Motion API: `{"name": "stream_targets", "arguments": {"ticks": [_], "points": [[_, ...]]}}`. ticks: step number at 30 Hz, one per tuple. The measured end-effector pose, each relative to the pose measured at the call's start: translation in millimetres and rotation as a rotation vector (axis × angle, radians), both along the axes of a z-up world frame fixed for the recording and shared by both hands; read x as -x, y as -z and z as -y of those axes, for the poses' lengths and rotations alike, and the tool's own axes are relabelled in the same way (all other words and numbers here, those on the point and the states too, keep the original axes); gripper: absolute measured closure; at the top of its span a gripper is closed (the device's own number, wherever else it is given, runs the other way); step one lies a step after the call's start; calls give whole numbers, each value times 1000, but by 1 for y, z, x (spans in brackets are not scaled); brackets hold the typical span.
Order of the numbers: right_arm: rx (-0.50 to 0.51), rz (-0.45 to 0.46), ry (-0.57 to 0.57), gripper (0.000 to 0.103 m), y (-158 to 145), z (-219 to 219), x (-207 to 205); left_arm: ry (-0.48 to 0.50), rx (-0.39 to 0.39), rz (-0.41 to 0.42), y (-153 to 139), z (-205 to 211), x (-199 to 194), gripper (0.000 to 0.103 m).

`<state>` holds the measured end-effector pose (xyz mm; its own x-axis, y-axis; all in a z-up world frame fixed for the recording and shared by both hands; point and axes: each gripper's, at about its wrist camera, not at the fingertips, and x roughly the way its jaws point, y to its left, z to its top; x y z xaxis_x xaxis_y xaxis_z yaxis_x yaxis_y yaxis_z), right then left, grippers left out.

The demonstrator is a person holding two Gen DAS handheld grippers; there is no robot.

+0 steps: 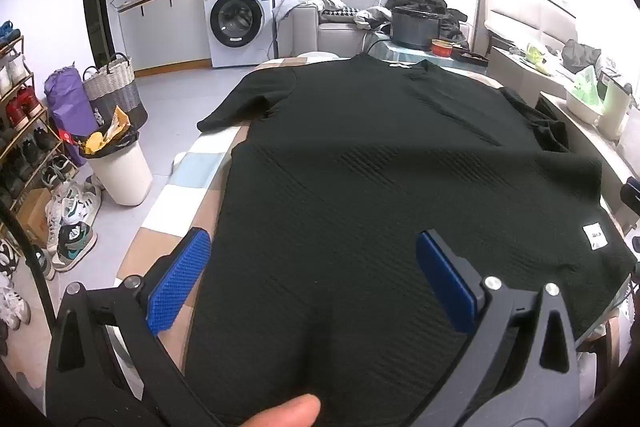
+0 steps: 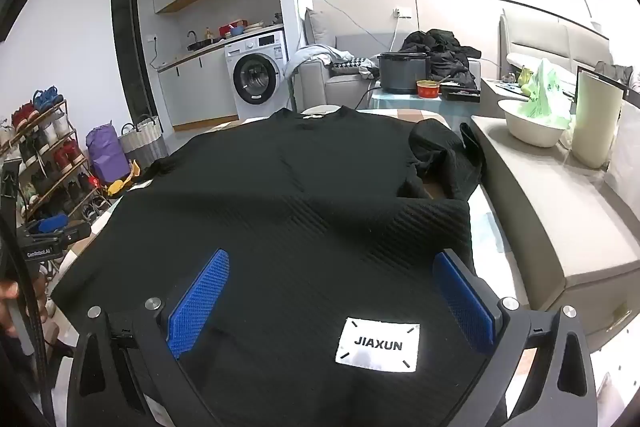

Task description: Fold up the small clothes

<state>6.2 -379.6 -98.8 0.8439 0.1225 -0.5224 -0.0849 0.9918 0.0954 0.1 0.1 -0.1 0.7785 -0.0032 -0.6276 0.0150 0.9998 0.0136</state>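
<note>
A black ribbed T-shirt (image 1: 380, 155) (image 2: 280, 195) lies spread flat on a checkered table, collar at the far end. Its left sleeve (image 1: 236, 107) hangs over the table's left edge; the right sleeve (image 2: 444, 155) is crumpled. A white label (image 2: 378, 343) (image 1: 595, 235) is sewn by the hem. My left gripper (image 1: 312, 267) stands open over the hem's left part, nothing between its blue pads. My right gripper (image 2: 332, 291) is open above the hem's right part, near the label. The left gripper (image 2: 52, 227) also shows at the right wrist view's left edge.
The checkered table (image 1: 192, 179) drops off at left toward a white bin (image 1: 120, 171), a woven basket (image 1: 114, 87) and a shoe rack (image 1: 24, 131). A grey cooker (image 2: 402, 73) and red bowl (image 2: 427, 89) stand beyond the collar. A white basin (image 2: 532, 125) sits on the bench at right.
</note>
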Motion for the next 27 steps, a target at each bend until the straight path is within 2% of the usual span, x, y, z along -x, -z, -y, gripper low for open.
{"name": "stream_targets", "arguments": {"ticks": [27], "points": [[-1,10,-1,0,-2,1,0,10,6,5,0,1,-4,1]]}}
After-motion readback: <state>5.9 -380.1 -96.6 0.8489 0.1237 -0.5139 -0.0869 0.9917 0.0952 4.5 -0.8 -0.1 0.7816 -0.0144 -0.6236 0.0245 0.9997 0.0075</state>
